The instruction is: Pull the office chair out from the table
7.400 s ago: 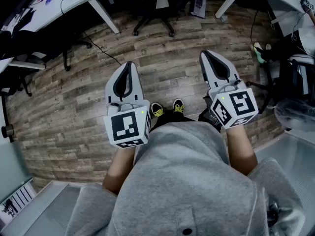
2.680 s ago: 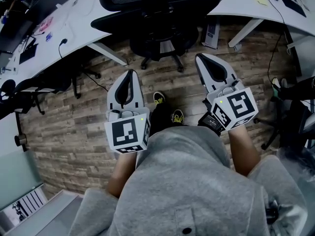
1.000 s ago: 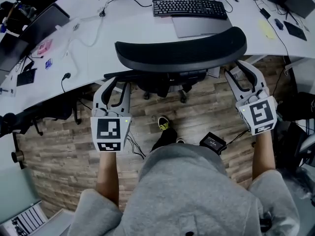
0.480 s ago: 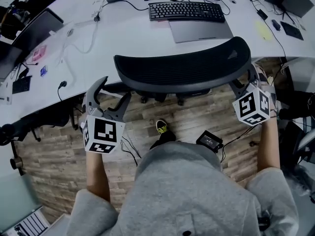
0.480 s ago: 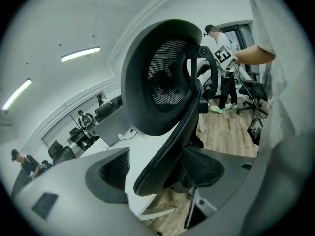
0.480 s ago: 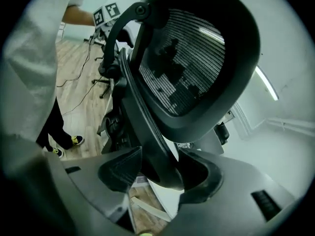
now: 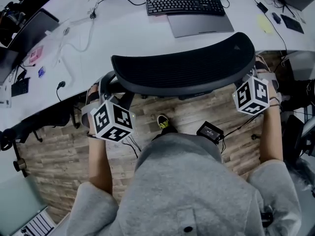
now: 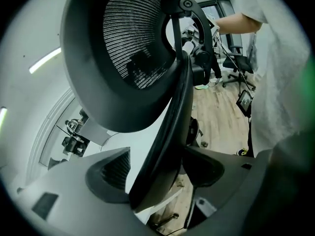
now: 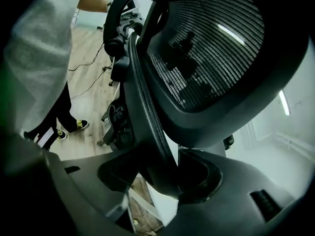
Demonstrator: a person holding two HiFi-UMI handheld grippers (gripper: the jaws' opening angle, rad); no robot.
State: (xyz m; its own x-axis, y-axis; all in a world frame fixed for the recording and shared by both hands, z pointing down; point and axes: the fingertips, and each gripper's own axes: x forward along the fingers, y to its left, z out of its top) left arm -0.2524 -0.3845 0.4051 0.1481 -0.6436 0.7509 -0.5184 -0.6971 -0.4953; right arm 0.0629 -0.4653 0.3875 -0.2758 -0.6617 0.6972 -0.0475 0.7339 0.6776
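The black mesh office chair (image 7: 182, 70) stands tucked against the white table (image 7: 123, 33), with its curved backrest right in front of me. My left gripper (image 7: 102, 86) is at the backrest's left end and my right gripper (image 7: 259, 69) at its right end. In the left gripper view the backrest rim (image 8: 170, 132) runs between the spread jaws of the left gripper (image 8: 162, 173). The right gripper view shows the rim (image 9: 147, 112) between the jaws of the right gripper (image 9: 162, 173). Both pairs of jaws have just been opening. Neither pair squeezes the rim.
A keyboard (image 7: 184, 5) and a grey laptop (image 7: 199, 23) lie on the table behind the chair. A small black box (image 7: 210, 131) with a cable lies on the wood floor by my feet. Cables and small items sit at the table's left part (image 7: 64, 31).
Both grippers have dropped and rolled onto the two ends of the backrest, and their jaws have widened around its rim. The chair has stayed by the table.
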